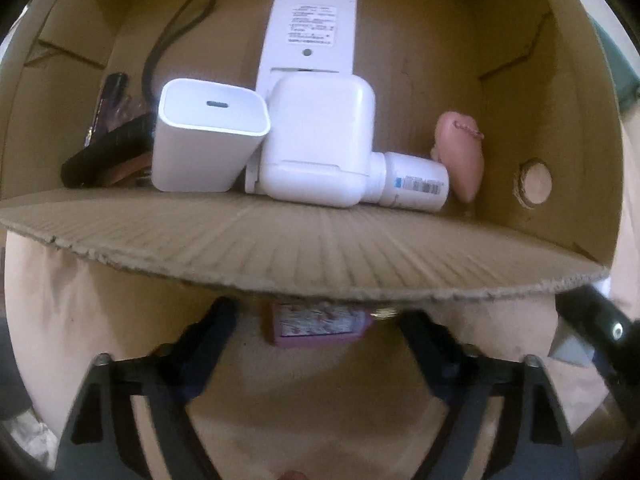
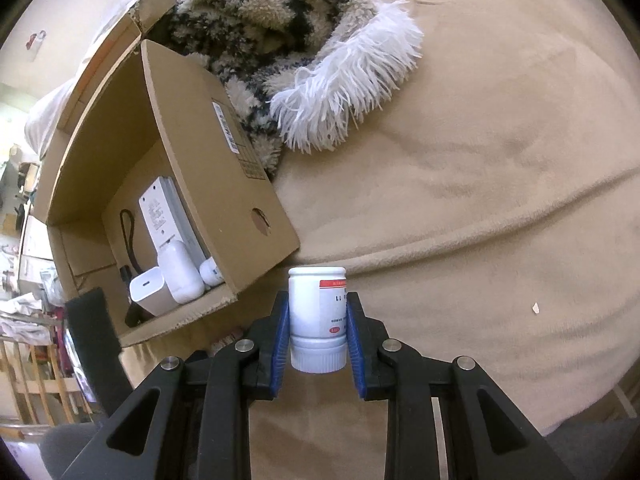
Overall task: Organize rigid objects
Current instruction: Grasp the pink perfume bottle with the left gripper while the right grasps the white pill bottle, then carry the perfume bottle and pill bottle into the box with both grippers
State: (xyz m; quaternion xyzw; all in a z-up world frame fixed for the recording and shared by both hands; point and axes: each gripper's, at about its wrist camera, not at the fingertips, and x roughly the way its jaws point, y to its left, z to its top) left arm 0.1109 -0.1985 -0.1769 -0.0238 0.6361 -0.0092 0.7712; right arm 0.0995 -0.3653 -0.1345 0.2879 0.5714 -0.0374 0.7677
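Left wrist view, box: your cardboard box point(image 1: 280, 240) fills the upper half of the frame, its near flap folded out toward you.
Left wrist view, contents: a charger point(image 1: 208, 140), a white case point(image 1: 320, 140), a remote point(image 1: 308, 32) behind them, a small bottle point(image 1: 412, 180) lying on its side, and a pink item point(image 1: 460, 156) at right.
Left wrist view, target: a purple card pack point(image 1: 320, 326) lies on the beige blanket point(image 1: 100, 300) at lower centre, partly hidden under the flap.
Left gripper point(image 1: 316, 340): released; the pack sits between the blurred jaws, no pad visibly pressing it.
Advice: come straight down, centre the pack, and clear the flap edge before you squeeze.
Right wrist view, bottle: a white jar point(image 2: 318, 316) sits at lower centre, cap toward the camera.
Right gripper point(image 2: 318, 332): clenched on the jar, blue pads point(image 2: 282, 340) on both sides.
Right wrist view, box: the box point(image 2: 224, 184) lies at centre left, open.
Advice: carry the jar over the near wall and lower it into the free floor before letting go.
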